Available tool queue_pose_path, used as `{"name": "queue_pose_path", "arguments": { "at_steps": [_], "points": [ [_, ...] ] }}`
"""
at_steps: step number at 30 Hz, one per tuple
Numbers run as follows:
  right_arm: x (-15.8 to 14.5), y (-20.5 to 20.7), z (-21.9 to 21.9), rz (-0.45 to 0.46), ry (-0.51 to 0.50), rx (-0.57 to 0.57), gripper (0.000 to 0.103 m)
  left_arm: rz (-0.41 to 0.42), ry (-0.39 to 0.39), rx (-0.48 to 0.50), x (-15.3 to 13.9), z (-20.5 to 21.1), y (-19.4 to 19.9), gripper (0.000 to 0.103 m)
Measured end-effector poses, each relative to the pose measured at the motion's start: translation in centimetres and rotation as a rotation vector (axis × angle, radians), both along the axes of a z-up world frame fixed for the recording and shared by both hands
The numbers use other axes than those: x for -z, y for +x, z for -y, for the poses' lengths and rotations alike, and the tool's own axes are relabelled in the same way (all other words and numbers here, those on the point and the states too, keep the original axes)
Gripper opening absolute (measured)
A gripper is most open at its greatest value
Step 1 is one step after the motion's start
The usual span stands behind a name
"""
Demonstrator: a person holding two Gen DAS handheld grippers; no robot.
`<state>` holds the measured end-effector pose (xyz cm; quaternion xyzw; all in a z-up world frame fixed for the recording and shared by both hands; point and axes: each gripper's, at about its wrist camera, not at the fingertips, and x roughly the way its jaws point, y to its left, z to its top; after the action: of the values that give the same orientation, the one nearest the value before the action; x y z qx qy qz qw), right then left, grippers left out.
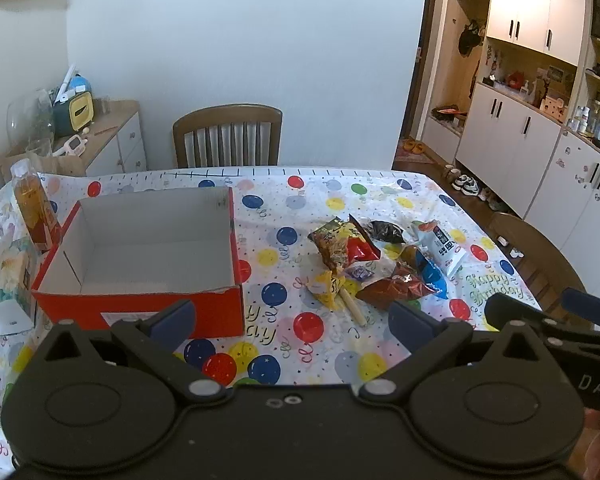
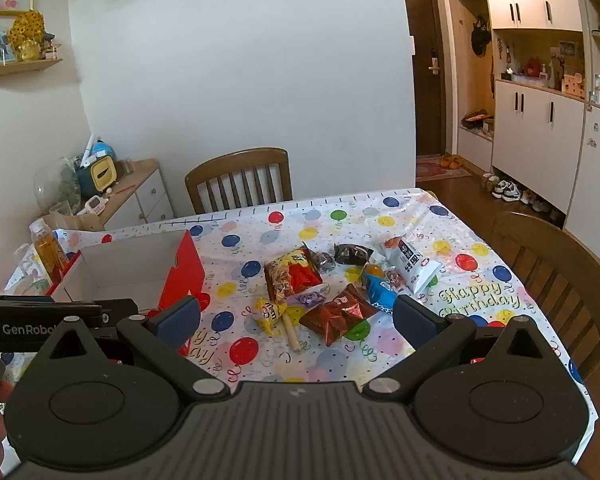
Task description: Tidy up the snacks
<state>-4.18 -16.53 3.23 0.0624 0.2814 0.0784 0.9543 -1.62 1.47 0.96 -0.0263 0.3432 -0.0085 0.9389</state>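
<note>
Snacks (image 2: 324,284) lie heaped mid-table beside the red box (image 1: 140,264), which holds nothing. Both the left gripper (image 1: 292,320) and right gripper (image 2: 296,316) hover with jaws apart.

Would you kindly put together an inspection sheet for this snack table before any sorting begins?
Surface: table under a balloon-print birthday cloth.
Job's things: red box with white inside, open, nothing in it; snack pile loose on the cloth to its right, including a yellow packet, a red-brown packet, a white pouch and a black packet.
Clutter: drink bottle standing at the box's far left corner; floral tissue box beside it.
Grippers: left gripper and right gripper both open, holding nothing, above the near edge.
Cables: nothing seen.
Surroundings: two wooden chairs, a side cabinet, wall cupboards, a door.
</note>
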Motion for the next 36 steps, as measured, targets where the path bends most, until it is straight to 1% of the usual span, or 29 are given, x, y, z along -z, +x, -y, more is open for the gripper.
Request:
{"name": "queue_pose_path", "arguments": {
  "at_steps": [11,19,26,36],
  "points": [
    [-0.2,0.5,0.8,0.03,-0.004,-0.023,0.103,0.01,-0.002,-0.014,-0.1,0.7,0.5,0.103],
    [0.0,2.2,2.1,0.025,0.006,-0.044,0.103,0.021,-0.02,-0.036,-0.3,1.4,1.2,0.103],
    [0.0,3.5,2.9,0.043,-0.01,-0.059,0.103,0.037,-0.019,-0.045,-0.5,2.3,2.1,0.103],
    [1.0,6.0,4.7,0.008,-0.001,-0.085,0.103,0.023,-0.012,-0.044,0.0,4.1,4.0,0.102]
  ]
}}
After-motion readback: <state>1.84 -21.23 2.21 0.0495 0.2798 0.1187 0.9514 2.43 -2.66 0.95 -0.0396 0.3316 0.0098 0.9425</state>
